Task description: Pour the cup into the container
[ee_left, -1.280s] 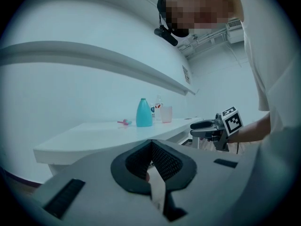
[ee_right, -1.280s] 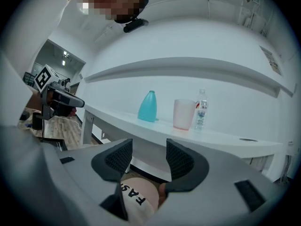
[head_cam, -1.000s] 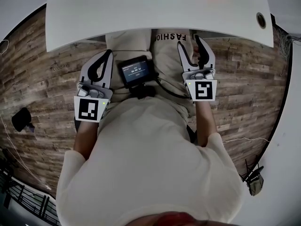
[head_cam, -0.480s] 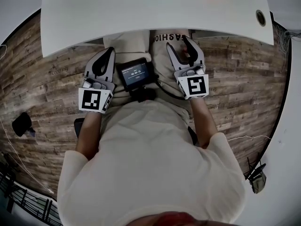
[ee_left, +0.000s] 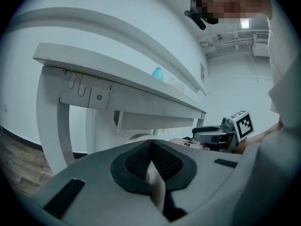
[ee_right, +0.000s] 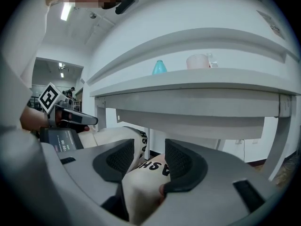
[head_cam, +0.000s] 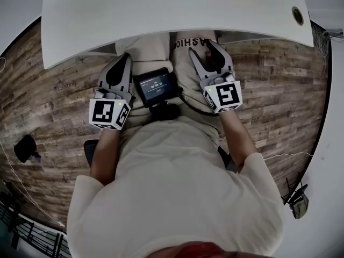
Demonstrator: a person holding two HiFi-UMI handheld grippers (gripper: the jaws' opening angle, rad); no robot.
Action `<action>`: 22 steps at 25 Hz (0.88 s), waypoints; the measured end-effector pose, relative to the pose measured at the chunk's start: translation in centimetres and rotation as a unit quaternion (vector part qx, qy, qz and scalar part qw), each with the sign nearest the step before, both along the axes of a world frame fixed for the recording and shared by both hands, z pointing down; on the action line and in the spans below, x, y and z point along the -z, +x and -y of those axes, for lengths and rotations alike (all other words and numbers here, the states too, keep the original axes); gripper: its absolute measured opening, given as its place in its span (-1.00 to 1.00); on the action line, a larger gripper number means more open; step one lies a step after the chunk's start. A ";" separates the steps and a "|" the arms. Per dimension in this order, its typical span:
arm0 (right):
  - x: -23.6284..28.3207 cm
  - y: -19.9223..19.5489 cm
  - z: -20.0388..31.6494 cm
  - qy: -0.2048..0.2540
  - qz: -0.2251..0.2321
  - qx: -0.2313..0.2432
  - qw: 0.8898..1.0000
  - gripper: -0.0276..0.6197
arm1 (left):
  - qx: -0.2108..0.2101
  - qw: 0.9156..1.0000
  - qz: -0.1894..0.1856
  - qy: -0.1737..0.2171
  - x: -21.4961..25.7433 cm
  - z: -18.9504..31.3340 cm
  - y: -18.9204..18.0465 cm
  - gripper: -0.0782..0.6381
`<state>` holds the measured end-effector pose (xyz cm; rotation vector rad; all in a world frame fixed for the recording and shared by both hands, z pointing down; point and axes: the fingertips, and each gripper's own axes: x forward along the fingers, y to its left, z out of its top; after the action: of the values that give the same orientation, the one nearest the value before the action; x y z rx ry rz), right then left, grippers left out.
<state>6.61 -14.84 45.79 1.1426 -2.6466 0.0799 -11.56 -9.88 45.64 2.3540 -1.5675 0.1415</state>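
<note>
Cup (ee_right: 200, 61) on table (ee_right: 188, 86) overhead; left hand-held gripper (ee_left: 150, 149) closed, right hand-held gripper (ee_right: 148, 157) agape, narrowing, both empty.

The surface (head_cam: 161, 15) is smooth and white, not shiny. The floor (head_cam: 48, 106) is wood planks with a rough-looking grain. The shirt (head_cam: 172, 187) and trousers (head_cam: 148, 50) are soft, pale cloth. The left hand-held gripper (head_cam: 127, 58) and the right hand-held gripper (head_cam: 202, 48) are smooth grey plastic, a bit dull. Their pads (ee_right: 117, 161) are black with tiny bumps. The screen (head_cam: 155, 85) looks shiny. The cup (ee_right: 159, 67) looks smooth.
</note>
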 end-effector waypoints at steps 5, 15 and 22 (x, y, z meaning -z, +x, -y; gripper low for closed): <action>0.0 0.1 0.1 -0.002 0.002 -0.004 1.000 -0.30 | -0.002 1.000 -0.005 -0.004 -0.3 0.1 0.2 -0.75; 0.3 0.1 -0.1 0.018 -0.015 -0.019 1.000 -0.33 | -0.008 1.000 -0.006 -0.011 -0.8 0.4 0.4 -0.75; 0.3 0.0 -0.1 0.024 -0.029 -0.021 0.999 -0.35 | -0.008 1.000 -0.007 -0.012 -0.8 0.5 0.4 -0.75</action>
<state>6.66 -14.77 45.45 1.1990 -2.5878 -0.0090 -11.13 -10.42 46.42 2.3446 -1.5328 0.1465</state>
